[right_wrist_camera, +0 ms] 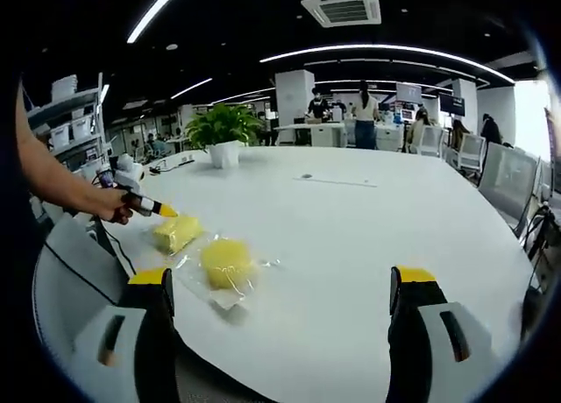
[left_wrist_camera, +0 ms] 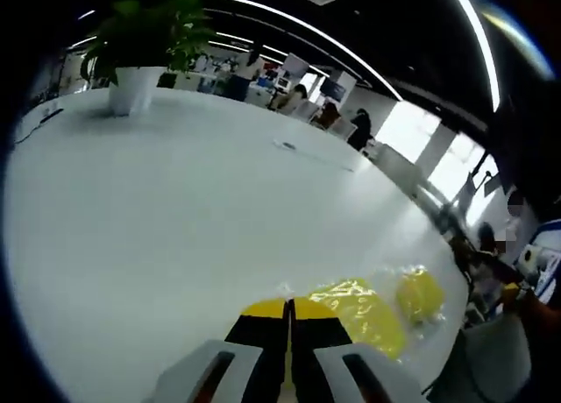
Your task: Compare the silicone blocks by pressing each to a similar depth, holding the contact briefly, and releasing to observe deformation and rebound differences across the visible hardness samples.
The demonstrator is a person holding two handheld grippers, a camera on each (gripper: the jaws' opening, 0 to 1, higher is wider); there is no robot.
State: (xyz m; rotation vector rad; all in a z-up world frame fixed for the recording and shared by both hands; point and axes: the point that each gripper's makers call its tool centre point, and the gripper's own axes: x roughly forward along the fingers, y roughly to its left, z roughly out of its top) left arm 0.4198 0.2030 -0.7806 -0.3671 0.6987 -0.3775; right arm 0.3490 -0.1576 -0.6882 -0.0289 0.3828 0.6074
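Two yellow silicone blocks lie in clear plastic wrap on the white table (right_wrist_camera: 351,236). The right gripper view has one block (right_wrist_camera: 175,233) further left and a rounder block (right_wrist_camera: 226,261) nearer me. My right gripper (right_wrist_camera: 282,285) is open wide, hanging short of the blocks, with nothing between its jaws. A hand holds my left gripper (right_wrist_camera: 151,208), its yellow tip just at the left block's edge; I cannot tell whether they touch. In the left gripper view the left gripper (left_wrist_camera: 289,311) is shut with jaws pressed together, and the near block (left_wrist_camera: 364,317) and far block (left_wrist_camera: 419,296) lie to its right.
A potted plant (right_wrist_camera: 223,131) in a white pot stands at the table's far side, also in the left gripper view (left_wrist_camera: 140,57). A thin pen-like object (right_wrist_camera: 337,180) lies mid-table. Office chairs (right_wrist_camera: 508,180) line the right edge. People stand at desks (right_wrist_camera: 364,114) behind.
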